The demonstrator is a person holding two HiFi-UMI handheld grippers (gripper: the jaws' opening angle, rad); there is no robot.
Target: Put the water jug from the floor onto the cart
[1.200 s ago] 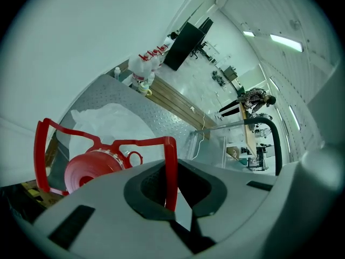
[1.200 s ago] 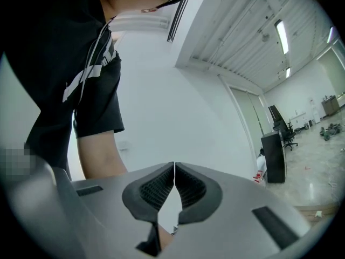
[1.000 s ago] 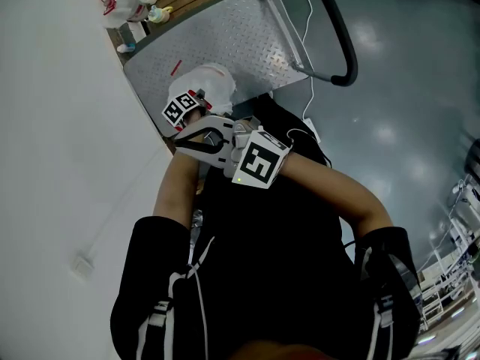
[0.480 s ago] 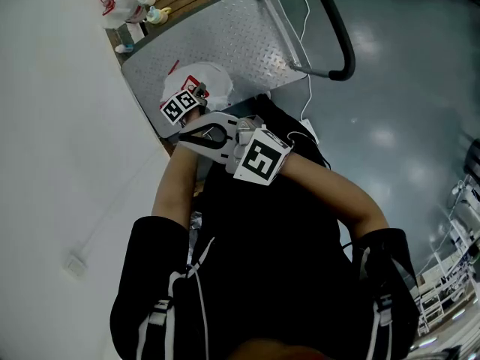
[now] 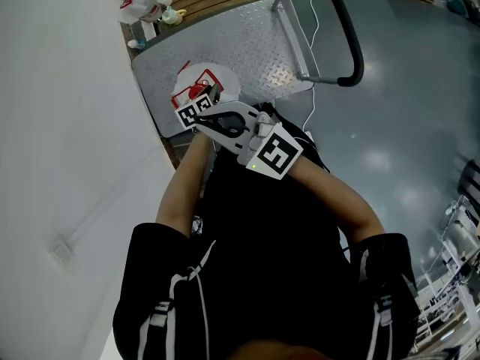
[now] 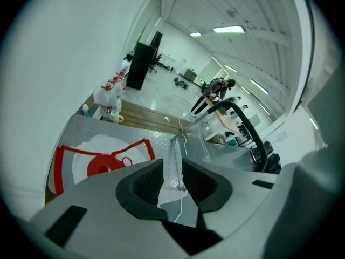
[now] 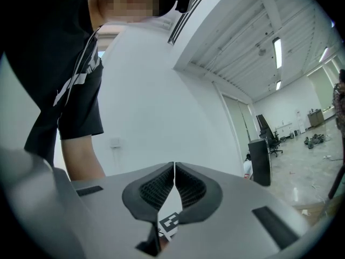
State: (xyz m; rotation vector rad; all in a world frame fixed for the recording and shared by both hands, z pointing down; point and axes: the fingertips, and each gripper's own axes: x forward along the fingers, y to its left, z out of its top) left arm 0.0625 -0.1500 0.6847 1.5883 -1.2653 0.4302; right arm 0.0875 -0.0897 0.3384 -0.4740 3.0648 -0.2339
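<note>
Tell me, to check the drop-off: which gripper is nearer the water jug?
Left. The left gripper, jaws just opened and empty, hangs just above the water jug; the right gripper, shut, sits farther back, aimed at the wall.

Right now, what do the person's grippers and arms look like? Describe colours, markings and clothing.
Both the left gripper and right gripper are pale grey with black ribbed pads. Each carries a cube of black-and-white square markers. The person wears a black short-sleeved shirt with white stripes.
</note>
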